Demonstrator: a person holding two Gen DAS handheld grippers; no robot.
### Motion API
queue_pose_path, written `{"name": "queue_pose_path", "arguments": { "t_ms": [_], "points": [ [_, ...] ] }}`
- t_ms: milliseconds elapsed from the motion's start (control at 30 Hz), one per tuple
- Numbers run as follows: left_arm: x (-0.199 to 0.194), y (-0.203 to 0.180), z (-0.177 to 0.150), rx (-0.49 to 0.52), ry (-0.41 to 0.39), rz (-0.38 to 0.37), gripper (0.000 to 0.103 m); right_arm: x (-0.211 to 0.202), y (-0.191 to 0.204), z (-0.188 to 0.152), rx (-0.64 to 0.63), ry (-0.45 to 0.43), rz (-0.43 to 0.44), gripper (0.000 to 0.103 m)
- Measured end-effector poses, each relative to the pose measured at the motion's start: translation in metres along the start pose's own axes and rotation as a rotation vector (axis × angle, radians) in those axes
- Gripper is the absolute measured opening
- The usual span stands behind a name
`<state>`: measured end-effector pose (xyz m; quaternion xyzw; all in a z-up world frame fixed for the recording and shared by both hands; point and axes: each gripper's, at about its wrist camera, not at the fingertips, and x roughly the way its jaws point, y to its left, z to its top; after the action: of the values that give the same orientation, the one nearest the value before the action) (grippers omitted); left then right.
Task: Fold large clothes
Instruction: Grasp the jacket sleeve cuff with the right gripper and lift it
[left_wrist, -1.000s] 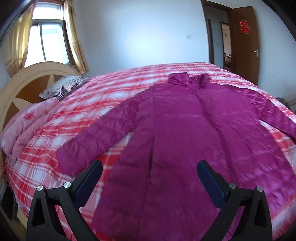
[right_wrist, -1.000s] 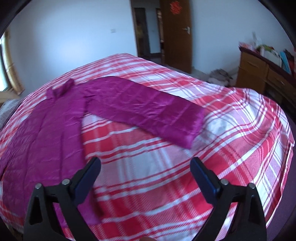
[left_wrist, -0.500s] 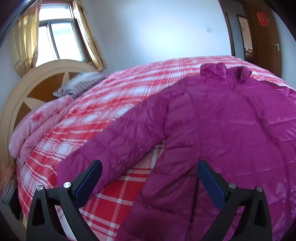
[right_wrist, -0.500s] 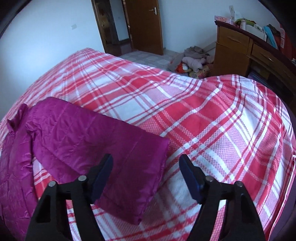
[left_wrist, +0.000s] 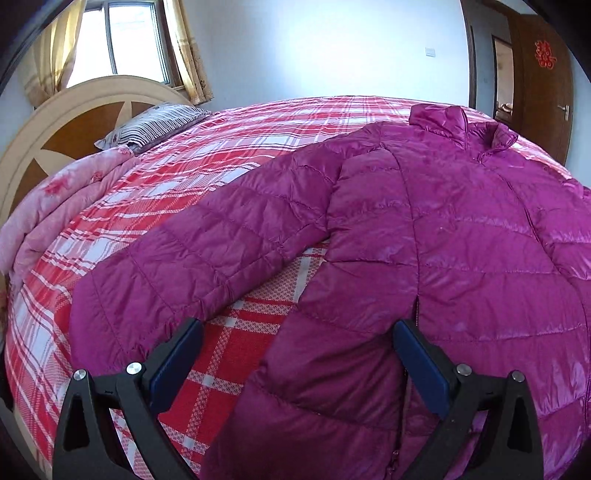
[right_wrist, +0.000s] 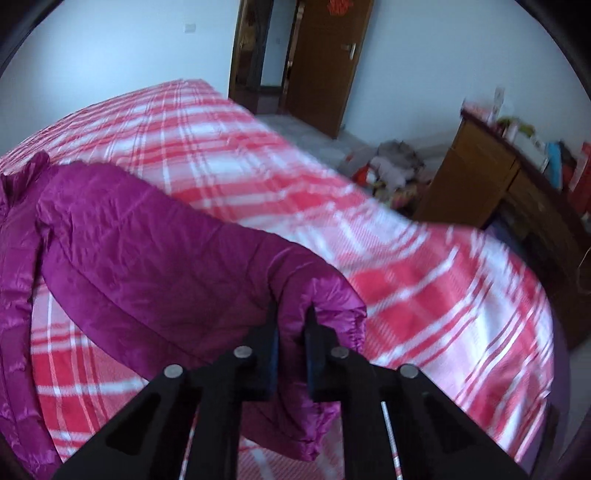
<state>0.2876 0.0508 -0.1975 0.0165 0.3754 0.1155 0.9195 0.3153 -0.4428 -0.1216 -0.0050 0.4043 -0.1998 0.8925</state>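
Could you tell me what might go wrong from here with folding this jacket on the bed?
The right gripper, whose jaws have just been closing, pinches only the slippery cuff; it could slip out when lifted. The left gripper is open, so the jacket is unanchored and may drag across the bedspread.

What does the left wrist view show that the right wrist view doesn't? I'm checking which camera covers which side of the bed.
Only the left wrist view shows the window, the headboard, the striped pillow and the open left tool above the jacket's hem. Only the right wrist view shows the wooden dresser, the clothes pile on the floor and the right tool, just closed on the sleeve cuff. Both show the magenta jacket, plaid bedspread and brown door.
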Motion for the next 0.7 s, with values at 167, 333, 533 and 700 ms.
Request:
{"name": "queue_pose_path", "arguments": {
  "t_ms": [167, 333, 533, 700],
  "points": [
    [0.0, 0.003, -0.002, -0.025, -0.002, -0.023, 0.102, -0.05, 0.019, 0.053, -0.085, -0.176, -0.074, 0.012],
    [0.002, 0.008, -0.003, -0.049, 0.003, -0.052, 0.102, -0.1, 0.067, 0.084, -0.209, -0.349, -0.094, 0.011],
    [0.003, 0.015, -0.005, -0.083, 0.017, -0.092, 0.102, -0.144, 0.145, 0.095, -0.363, -0.5, -0.056, 0.011],
    [0.003, 0.017, -0.007, -0.097, 0.021, -0.109, 0.102, -0.164, 0.207, 0.079, -0.497, -0.582, -0.007, 0.011]
  ]
}}
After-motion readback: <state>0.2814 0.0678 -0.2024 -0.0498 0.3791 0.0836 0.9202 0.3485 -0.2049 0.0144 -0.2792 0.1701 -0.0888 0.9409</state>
